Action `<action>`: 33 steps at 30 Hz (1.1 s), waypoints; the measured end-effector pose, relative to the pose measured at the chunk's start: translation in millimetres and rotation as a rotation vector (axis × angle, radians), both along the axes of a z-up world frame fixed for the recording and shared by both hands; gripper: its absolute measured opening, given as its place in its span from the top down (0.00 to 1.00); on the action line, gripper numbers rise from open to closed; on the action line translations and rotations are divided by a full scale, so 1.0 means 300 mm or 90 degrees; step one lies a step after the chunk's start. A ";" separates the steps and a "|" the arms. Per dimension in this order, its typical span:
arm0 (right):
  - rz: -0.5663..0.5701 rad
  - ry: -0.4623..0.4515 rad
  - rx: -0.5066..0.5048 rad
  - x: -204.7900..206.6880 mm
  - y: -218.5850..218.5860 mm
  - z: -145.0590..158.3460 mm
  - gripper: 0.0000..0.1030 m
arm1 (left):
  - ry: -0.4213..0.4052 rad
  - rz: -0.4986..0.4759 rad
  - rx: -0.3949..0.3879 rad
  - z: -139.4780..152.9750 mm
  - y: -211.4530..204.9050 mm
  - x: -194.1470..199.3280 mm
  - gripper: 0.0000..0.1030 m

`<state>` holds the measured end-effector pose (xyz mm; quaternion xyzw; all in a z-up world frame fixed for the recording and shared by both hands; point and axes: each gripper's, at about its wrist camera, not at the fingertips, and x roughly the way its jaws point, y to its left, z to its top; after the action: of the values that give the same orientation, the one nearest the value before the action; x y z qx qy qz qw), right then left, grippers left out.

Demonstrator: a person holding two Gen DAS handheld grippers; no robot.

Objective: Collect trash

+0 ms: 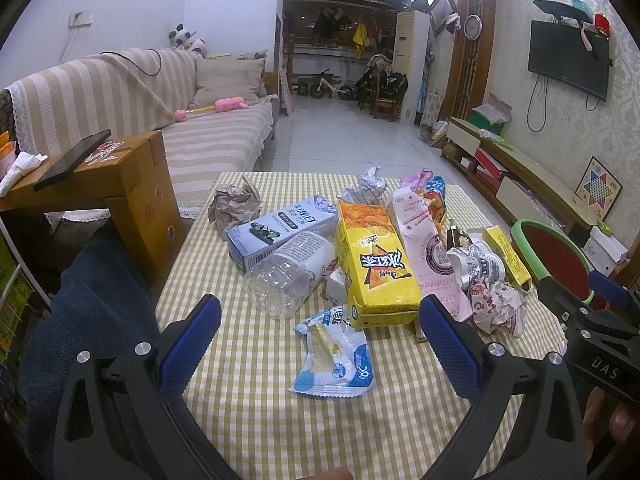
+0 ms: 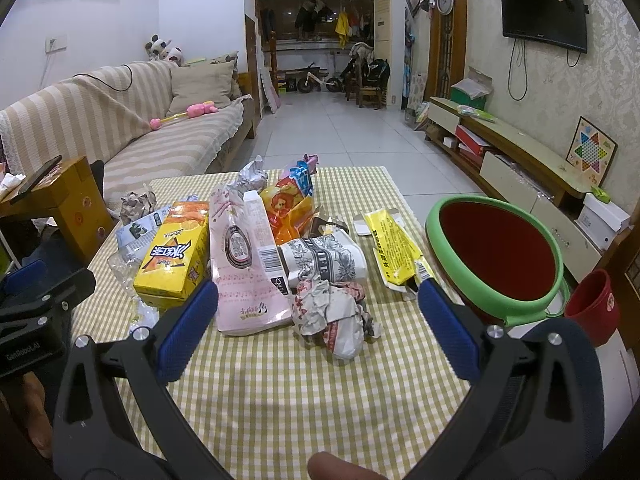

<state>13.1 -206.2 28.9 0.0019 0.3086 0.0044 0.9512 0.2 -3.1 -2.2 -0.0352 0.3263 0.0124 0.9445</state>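
Trash is piled on a yellow-checked table (image 1: 260, 420) (image 2: 280, 400). In the left wrist view I see a clear plastic bottle (image 1: 286, 276), a yellow drink carton (image 1: 374, 268), a blue-white box (image 1: 276, 230), a blue-white wrapper (image 1: 334, 358) and a pink pouch (image 1: 430, 256). My left gripper (image 1: 320, 340) is open above the wrapper, nothing held. In the right wrist view a crumpled paper ball (image 2: 332, 316) lies just ahead of my right gripper (image 2: 318, 322), which is open and empty. A green-rimmed red bin (image 2: 496, 256) stands at the table's right edge.
A striped sofa (image 1: 120, 96) and a wooden side table (image 1: 108, 192) with a phone stand to the left. A low TV cabinet (image 2: 520, 168) runs along the right wall. A red cup (image 2: 592, 304) sits beside the bin. Tiled floor stretches beyond the table.
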 end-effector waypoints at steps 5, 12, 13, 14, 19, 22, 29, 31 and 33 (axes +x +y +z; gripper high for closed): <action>0.000 0.001 0.000 -0.001 0.000 0.000 0.04 | 0.000 0.000 -0.001 0.000 0.000 0.000 0.08; 0.001 0.003 0.000 0.001 0.001 -0.002 0.04 | 0.002 0.000 -0.002 -0.018 -0.006 0.004 0.08; 0.002 0.002 0.000 0.000 0.002 -0.002 0.04 | 0.002 0.000 -0.002 -0.018 -0.006 0.004 0.08; 0.002 0.002 0.000 0.001 0.001 -0.002 0.04 | 0.002 0.001 -0.002 -0.013 -0.005 0.002 0.08; 0.001 0.003 0.000 0.001 0.001 -0.003 0.04 | 0.002 0.001 -0.003 -0.015 -0.006 0.002 0.08; 0.002 0.002 0.000 0.001 0.001 -0.003 0.04 | 0.002 0.001 -0.003 -0.015 -0.007 0.002 0.08; 0.002 0.003 0.000 0.001 0.001 -0.002 0.04 | 0.003 0.001 -0.004 -0.015 -0.004 0.003 0.08; 0.002 0.003 0.000 0.001 0.001 -0.003 0.04 | 0.003 0.001 -0.005 -0.015 -0.004 0.003 0.08; 0.002 0.004 0.001 0.001 0.001 -0.004 0.04 | 0.003 0.001 -0.005 -0.015 -0.004 0.003 0.08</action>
<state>13.4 -205.9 27.7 0.0020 0.3114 0.0060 0.9502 1.2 -4.3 -6.6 -0.0392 0.3288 0.0118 0.9435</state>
